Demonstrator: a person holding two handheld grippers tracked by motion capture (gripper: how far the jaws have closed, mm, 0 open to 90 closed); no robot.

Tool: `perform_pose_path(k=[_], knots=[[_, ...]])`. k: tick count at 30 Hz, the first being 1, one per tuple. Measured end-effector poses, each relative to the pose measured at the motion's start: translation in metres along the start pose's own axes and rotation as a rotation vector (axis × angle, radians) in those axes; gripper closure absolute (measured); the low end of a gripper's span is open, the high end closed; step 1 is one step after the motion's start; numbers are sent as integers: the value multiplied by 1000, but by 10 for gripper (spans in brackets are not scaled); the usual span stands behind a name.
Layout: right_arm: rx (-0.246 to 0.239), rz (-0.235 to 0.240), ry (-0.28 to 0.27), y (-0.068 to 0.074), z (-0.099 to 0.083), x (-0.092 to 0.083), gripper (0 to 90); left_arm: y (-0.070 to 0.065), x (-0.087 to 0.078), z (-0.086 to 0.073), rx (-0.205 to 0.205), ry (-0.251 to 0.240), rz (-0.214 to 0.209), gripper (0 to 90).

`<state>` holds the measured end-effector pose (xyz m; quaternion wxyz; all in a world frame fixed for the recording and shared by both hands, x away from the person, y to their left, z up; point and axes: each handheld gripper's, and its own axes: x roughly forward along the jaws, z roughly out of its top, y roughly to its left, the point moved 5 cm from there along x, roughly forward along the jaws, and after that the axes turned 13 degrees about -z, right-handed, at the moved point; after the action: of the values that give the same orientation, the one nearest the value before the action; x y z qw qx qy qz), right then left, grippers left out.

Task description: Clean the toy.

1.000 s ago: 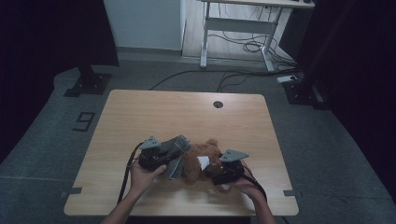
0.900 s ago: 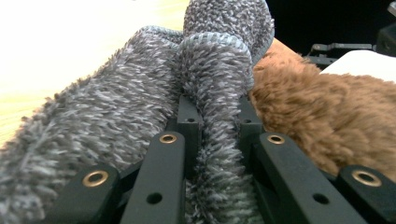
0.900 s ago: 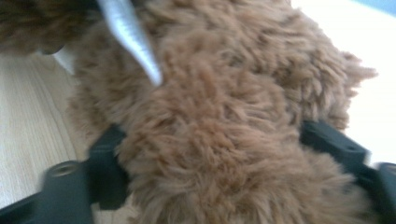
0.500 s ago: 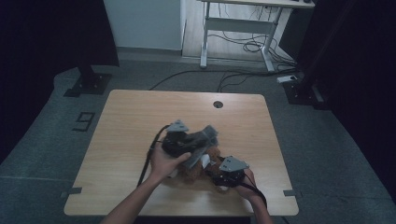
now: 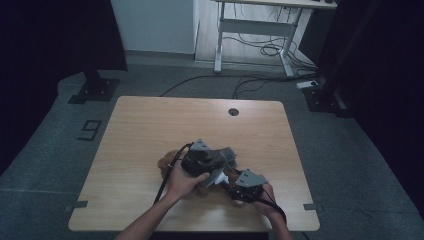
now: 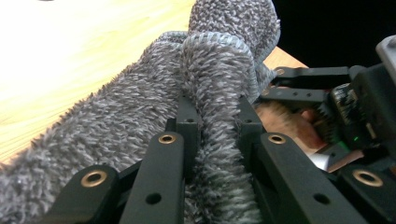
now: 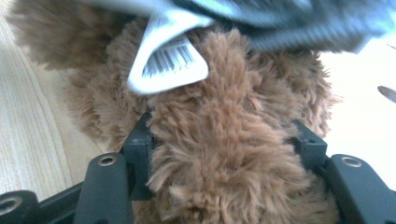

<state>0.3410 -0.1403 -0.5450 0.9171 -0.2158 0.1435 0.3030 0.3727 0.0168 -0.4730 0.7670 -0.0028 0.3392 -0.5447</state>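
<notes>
A brown plush toy [image 5: 168, 161] lies near the front edge of the wooden table [image 5: 150, 125]. In the right gripper view its fur [image 7: 224, 107] carries a white barcode tag [image 7: 170, 63]. My right gripper [image 7: 223, 135] has just been closing and now pinches a wad of that fur, coming in from the toy's right [image 5: 226, 184]. My left gripper [image 6: 215, 105] is shut on a fold of grey fuzzy knit cloth [image 6: 140, 107], held just above the toy [image 5: 227, 156]. The right gripper's black fingers [image 6: 303, 88] show close beside that cloth.
A round cable hole [image 5: 233, 111] sits near the table's far edge. Cables trail from both grippers toward the person's forearms at the front edge. Beyond the table stand a desk frame [image 5: 250, 30] and floor cables.
The left hand has carried the grey cloth to the right and a little up, over the plush toy. The right gripper stayed put, and its jaws narrowed onto the brown fur.
</notes>
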Motion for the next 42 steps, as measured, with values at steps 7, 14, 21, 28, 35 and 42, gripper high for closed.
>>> perform_pose_path(k=[7,14,21,28,35,42], knots=[[13,-10,-3,-2,-3,0,433,22,-29,-12,-53,-45,34,774],[15,-10,-8,-3,-4,-1,432,45,-64,-29,-106,-128,73,773],[15,-4,-13,-1,-4,-1,431,58,-92,-47,-147,-193,78,773],[17,-4,-17,-2,-4,0,427,65,-108,-58,-146,-206,161,772],[20,-12,-18,-3,-4,1,425,67,-112,-51,-148,-211,164,771],[17,-16,-22,-4,-3,2,425,27,-74,5,-41,-165,80,772]])
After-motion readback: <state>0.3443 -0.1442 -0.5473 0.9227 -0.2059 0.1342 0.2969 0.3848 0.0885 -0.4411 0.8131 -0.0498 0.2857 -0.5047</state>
